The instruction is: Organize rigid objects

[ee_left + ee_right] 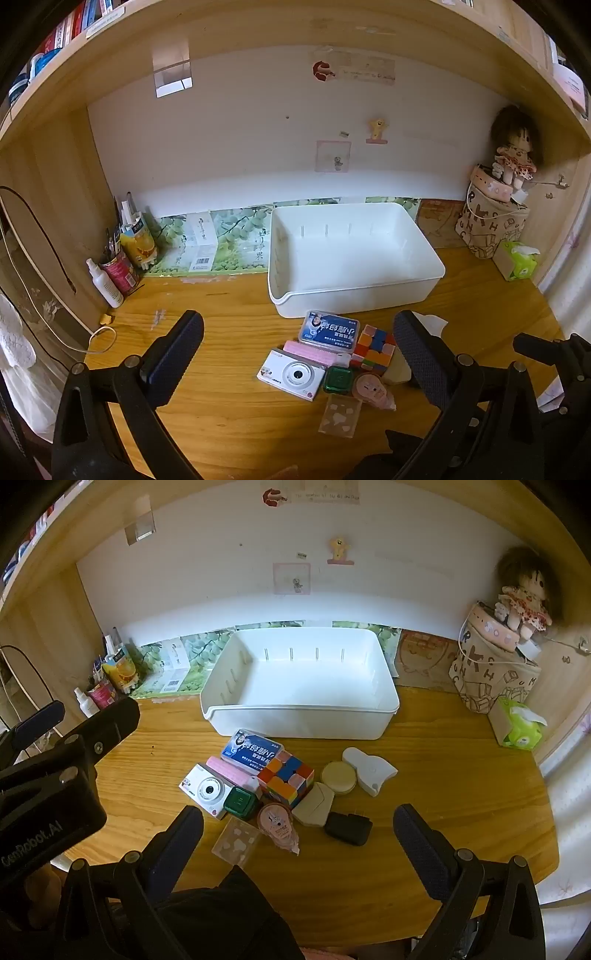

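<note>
While both jaw pairs stand spread wide, nothing gripped, first pick to be chosen. Left gripper (298, 354) and right gripper (298, 843) hover near edge of wooden desk (443, 812). Empty white rectangular plastic bin (303, 716) sits far centre. Clutter heaped just near of it: white compact camera (207, 790), multicoloured puzzle cube (286, 777), black plug adapter (349, 827). Outlying adapter best taken first by right gripper; squeezed across flat sides, lifted clear of neighbours.

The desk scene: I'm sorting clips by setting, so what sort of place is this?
Probably a home study desk built under a bookshelf: books stand on the shelf above, a doll sits in the corner, and a pen cup stands by the wall.
</note>
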`<state>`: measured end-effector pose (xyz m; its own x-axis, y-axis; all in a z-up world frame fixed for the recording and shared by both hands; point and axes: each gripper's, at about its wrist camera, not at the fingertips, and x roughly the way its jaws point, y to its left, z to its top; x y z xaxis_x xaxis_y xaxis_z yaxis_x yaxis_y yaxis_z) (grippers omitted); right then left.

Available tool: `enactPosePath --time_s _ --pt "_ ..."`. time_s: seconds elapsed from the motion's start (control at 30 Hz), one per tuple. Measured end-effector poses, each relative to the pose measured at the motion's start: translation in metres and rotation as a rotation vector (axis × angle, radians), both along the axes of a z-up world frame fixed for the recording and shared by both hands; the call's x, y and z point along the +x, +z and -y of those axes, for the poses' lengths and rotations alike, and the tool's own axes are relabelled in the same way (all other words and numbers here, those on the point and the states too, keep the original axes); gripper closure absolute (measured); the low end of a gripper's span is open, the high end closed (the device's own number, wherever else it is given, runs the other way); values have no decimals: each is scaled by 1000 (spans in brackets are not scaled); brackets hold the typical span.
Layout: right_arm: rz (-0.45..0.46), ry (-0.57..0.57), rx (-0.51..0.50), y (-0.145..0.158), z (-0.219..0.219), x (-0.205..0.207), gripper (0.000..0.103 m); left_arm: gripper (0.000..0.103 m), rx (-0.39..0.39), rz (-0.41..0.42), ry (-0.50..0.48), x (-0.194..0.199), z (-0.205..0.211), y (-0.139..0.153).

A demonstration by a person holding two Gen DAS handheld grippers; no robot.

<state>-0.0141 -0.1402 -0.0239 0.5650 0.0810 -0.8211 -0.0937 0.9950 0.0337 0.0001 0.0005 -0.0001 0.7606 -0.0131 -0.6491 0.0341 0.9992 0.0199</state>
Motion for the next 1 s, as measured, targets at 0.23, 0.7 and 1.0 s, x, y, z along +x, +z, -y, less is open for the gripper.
enactPosePath --time_s 0.23,0.7,1.0 --pt "0 -2 -7 1 -4 0 0 1 -13 -14 -8 2 -3 -2" --pt "-49 -30 -34 -6 -24 5 1 1 -68 -90 -21 13 -33 -16" --pt "-25 -42 -66 -10 -50 8 1 1 -100 -131 -64 25 -52 -27"
